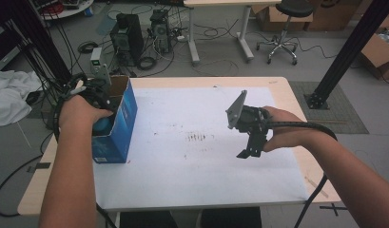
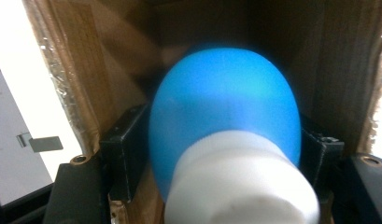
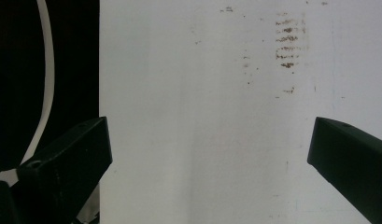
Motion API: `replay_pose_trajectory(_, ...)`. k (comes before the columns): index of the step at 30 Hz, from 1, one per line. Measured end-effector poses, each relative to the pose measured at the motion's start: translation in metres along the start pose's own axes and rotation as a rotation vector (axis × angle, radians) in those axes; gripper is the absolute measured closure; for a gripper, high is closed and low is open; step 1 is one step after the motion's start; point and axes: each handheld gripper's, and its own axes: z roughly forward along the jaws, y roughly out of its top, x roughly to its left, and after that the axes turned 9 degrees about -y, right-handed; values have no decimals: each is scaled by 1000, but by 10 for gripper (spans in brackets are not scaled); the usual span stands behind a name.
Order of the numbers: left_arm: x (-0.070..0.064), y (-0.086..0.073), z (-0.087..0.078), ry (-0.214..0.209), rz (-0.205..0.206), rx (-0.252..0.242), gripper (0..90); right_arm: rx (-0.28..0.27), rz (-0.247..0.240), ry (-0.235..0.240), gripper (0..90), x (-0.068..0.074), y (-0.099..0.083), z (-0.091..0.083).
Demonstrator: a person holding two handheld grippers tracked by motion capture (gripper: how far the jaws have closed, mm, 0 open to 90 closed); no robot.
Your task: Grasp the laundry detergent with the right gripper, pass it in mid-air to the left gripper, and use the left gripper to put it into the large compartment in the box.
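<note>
Inside the open-topped blue carton [image 1: 117,124] at the worktop's [image 1: 277,88] left edge, a blue bulb with a white neck [image 2: 226,121] is sitting clamped between the left gripper's [image 2: 223,154] jaws, presumably being lowered in or lifted out. Well apart, the right gripper [image 3: 209,158] is hovering over the white sheet [image 3: 202,93], jaws spread wide and holding nothing, probably waiting its turn.

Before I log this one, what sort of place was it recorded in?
Probably a lab or workshop: desktop computer towers on the floor amid loose cables, a rolling stool, and cardboard boxes beyond the work table.
</note>
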Motion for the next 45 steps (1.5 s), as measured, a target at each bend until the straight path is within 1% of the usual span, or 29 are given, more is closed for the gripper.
replay_pose_trajectory(3, -2, 0, -3, 6, 2, 6, 317, 0, 2, 2, 0, 0, 0, 1)
replay_pose_trajectory(6, -3, -1, -8, 11, 0, 0, 313, 2, 1, 4, 0, 0, 0, 1)
replay_pose_trajectory(11, -4, -3, -15, 25, 0, -6, 272, -1, -2, 3, 0, -1, 0, 0)
replay_pose_trajectory(13, -4, -4, -17, 22, 5, -4, 271, -1, -3, 2, 0, -1, 0, 0)
replay_pose_trajectory(14, -5, -4, -18, 19, 0, -4, 268, 0, -2, 1, 0, -1, 1, 0)
replay_pose_trajectory(16, -6, -5, -21, 23, 9, -6, 264, -2, -4, 1, 0, -1, 1, 0)
replay_pose_trajectory(24, -11, -9, -35, 37, 18, -23, 248, -5, -7, 0, 0, 0, 2, 0)
replay_pose_trajectory(27, -12, -11, -41, 34, 26, -26, 226, -5, -10, -1, 0, 0, 3, 0)
replay_pose_trajectory(29, -13, -12, -45, 41, 37, -25, 221, -6, -9, -3, 0, 0, 3, -1)
replay_pose_trajectory(31, -15, -13, -48, 44, 34, -30, 203, -7, -10, -5, 0, 0, 3, -2)
replay_pose_trajectory(38, -20, -16, -60, 44, 81, -22, 169, -16, -6, -8, 0, 0, 2, -3)
replay_pose_trajectory(40, -23, -18, -64, 39, 103, -22, 159, -20, -5, -9, 0, 0, 3, -3)
replay_pose_trajectory(45, -28, -22, -74, 48, 125, -35, 155, -22, -5, -9, 0, -1, 3, -2)
